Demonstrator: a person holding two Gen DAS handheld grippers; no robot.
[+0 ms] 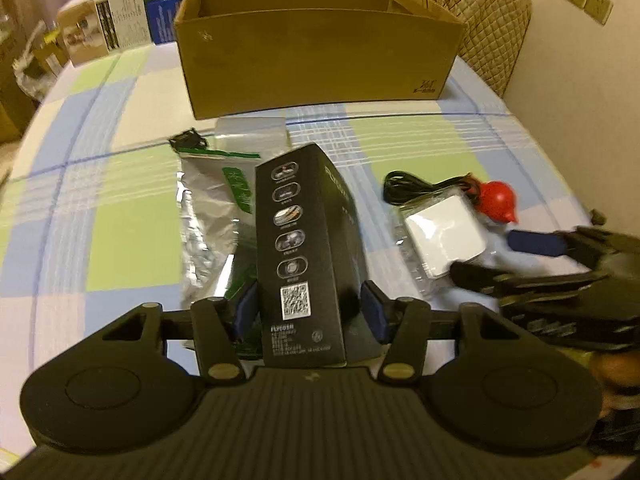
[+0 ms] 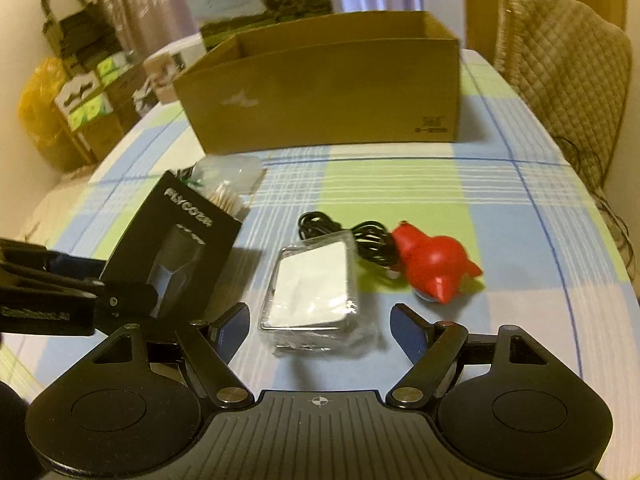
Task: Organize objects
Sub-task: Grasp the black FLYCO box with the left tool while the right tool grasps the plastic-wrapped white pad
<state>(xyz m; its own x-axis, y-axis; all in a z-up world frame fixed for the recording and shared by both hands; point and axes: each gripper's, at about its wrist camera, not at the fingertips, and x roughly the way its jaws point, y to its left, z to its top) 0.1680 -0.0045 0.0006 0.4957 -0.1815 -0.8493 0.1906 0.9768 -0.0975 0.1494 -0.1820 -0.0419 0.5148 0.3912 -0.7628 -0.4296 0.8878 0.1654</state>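
Black box (image 1: 300, 248): we pinch it in the left claw (image 1: 308, 312), mid-desk, short of the carton (image 1: 316, 64).
Handling: we judge it stiff, light; grip flat sides.
Right claw (image 2: 320, 320): spread before the wrapped pack (image 2: 312, 288).

open tablecloth (image 2: 400, 184) before cardboard box (image 2: 328, 92), clutter nearer

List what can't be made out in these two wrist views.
- Inside of the open brown cardboard box: hidden by its front wall in both views.
- Small print on the tall black printed carton held in the left tool: too blurred to read.
- Crinkled silver foil pouch: lower end hidden behind the carton, left view.
- Contents of the clear-wrapped white square pack ahead of the open right tool: not discernible.
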